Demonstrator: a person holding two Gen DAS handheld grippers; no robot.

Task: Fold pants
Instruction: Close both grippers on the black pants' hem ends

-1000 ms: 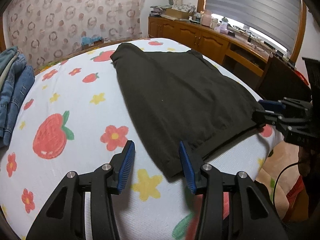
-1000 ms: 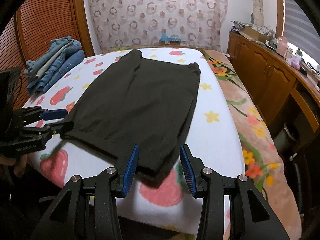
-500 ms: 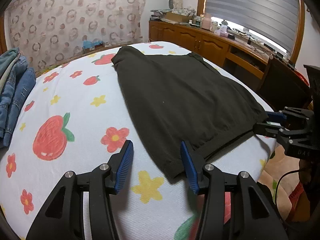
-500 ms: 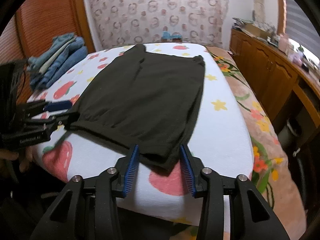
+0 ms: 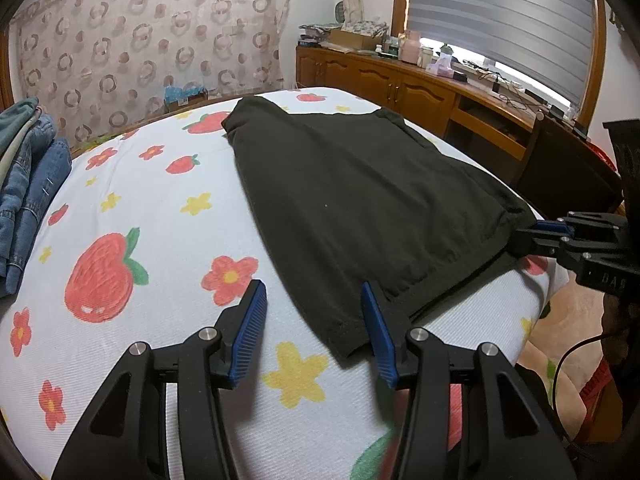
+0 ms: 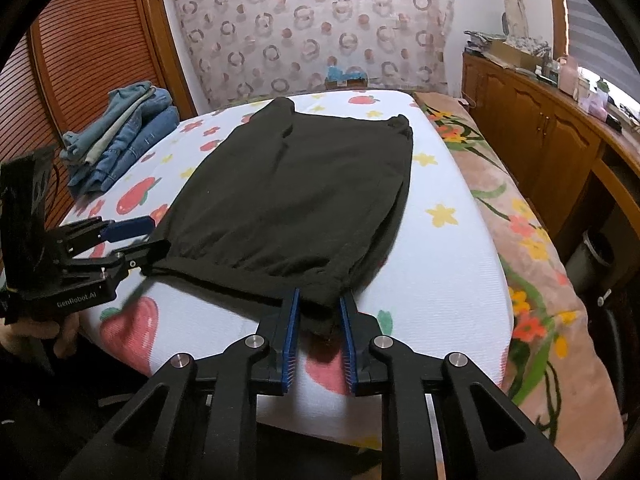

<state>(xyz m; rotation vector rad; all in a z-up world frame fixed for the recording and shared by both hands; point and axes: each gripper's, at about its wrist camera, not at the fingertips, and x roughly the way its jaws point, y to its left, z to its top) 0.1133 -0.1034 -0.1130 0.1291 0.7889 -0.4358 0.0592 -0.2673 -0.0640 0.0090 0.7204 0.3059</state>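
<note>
Dark pants [image 5: 360,196] lie flat on a fruit-print bed sheet [image 5: 132,208], hem end toward me. My left gripper [image 5: 314,328] is open, its fingers astride the near left hem corner. In the right wrist view the pants [image 6: 296,192] stretch away; my right gripper [image 6: 318,332] has closed to a narrow gap around the near right hem corner, which sits between the blue pads. The right gripper also shows in the left wrist view [image 5: 536,236] at the pants' right corner, and the left gripper in the right wrist view [image 6: 148,236] at the left corner.
A stack of folded jeans [image 6: 120,140] lies at the bed's far left. A wooden cabinet [image 6: 560,132] with clutter runs along the right. A floral blanket [image 6: 520,232] hangs on the bed's right side. The patterned curtain [image 6: 312,32] hangs behind.
My right gripper moved forward onto the hem corner and its jaws narrowed around the cloth. My left gripper stayed open and crept slightly closer to the left corner.
</note>
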